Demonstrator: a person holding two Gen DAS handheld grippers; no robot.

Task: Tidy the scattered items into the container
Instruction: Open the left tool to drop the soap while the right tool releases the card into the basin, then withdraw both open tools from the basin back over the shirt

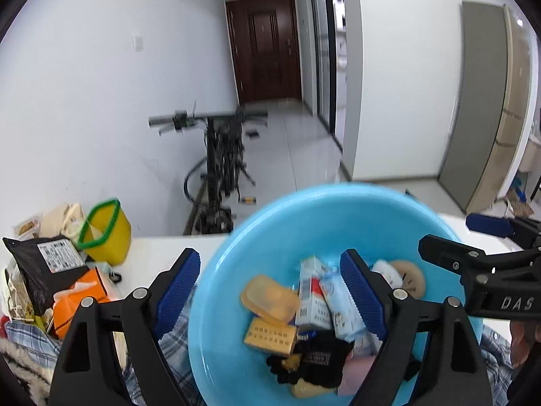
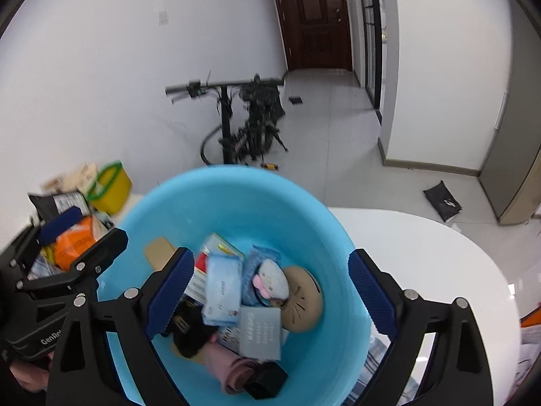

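Surface: white round-edged tabletop (image 2: 422,247), lower right.
Room: dark wooden door (image 2: 318,20), top centre.
Container: round light-blue plastic basin (image 2: 209,196), filled.
Left gripper (image 1: 270,291): jaws wide, holding nothing.
Right gripper (image 2: 270,291): jaws wide, holding nothing.

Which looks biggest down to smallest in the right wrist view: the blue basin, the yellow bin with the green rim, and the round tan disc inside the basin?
1. Blue basin, easily the largest.
2 and 3. Yellow bin and tan disc look alike in size; the bin sits farther back, so I won't rank them.

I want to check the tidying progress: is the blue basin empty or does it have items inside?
Not empty. The blue basin holds a heap of items, among them a tissue pack and a round tan piece.
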